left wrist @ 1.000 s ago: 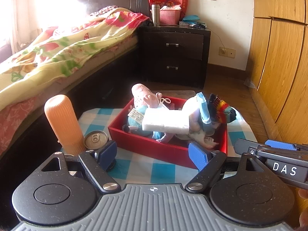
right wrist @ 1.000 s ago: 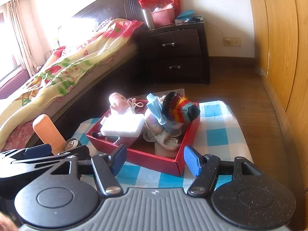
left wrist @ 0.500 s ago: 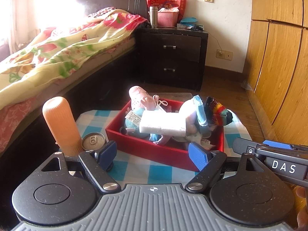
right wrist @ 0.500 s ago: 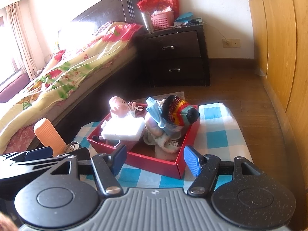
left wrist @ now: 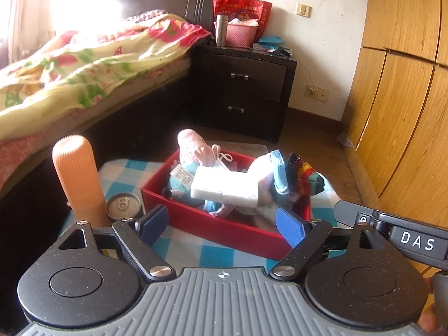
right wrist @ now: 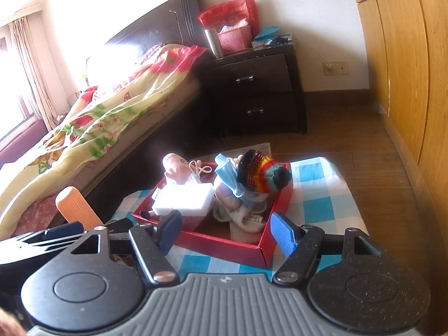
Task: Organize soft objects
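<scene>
Right wrist view: soft toys [right wrist: 240, 196] are seen piled in the red box [right wrist: 224, 245], both grippers [right wrist: 224, 231] [left wrist: 221, 225] are held empty, the right one opening, and the sponge [right wrist: 183, 198] could be knocked out.

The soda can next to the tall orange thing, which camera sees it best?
The left wrist view is best: the soda can shows its whole silver top and pull tab, standing beside the orange cylinder on the checked cloth. In the right wrist view the can is hidden behind the left tool.
</scene>
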The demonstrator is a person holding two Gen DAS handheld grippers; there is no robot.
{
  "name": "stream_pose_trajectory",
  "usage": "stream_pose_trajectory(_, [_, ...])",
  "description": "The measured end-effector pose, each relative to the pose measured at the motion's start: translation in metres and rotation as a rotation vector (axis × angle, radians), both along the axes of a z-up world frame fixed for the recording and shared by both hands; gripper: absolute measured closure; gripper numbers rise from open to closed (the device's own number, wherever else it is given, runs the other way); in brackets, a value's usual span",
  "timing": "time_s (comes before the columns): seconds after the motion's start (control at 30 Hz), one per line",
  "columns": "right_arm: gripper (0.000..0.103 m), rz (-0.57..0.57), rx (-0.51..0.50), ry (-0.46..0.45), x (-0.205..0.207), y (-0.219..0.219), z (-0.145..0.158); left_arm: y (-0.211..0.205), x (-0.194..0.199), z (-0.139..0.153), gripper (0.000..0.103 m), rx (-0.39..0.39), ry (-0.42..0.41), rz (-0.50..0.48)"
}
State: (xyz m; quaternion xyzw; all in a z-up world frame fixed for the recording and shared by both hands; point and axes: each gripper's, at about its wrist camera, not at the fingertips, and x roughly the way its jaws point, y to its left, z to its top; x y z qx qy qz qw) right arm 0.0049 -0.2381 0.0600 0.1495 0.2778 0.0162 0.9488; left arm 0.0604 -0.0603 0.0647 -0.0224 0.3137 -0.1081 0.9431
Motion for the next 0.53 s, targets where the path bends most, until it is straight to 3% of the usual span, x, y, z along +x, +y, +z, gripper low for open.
stream_pose_trajectory(0.27, [0.054, 0.008, 0.028, -0.031, -0.0028, -0.0030, 0.0058, 0.0068, 0.0058, -0.0034, 0.021, -0.118, 0.061, -0.046])
stream_pose_trajectory(0.53, [0.053, 0.011, 0.062, -0.056, -0.0059, -0.0062, 0.0090, 0.0101, 0.0044, -0.0039, 0.005, -0.130, 0.028, -0.017])
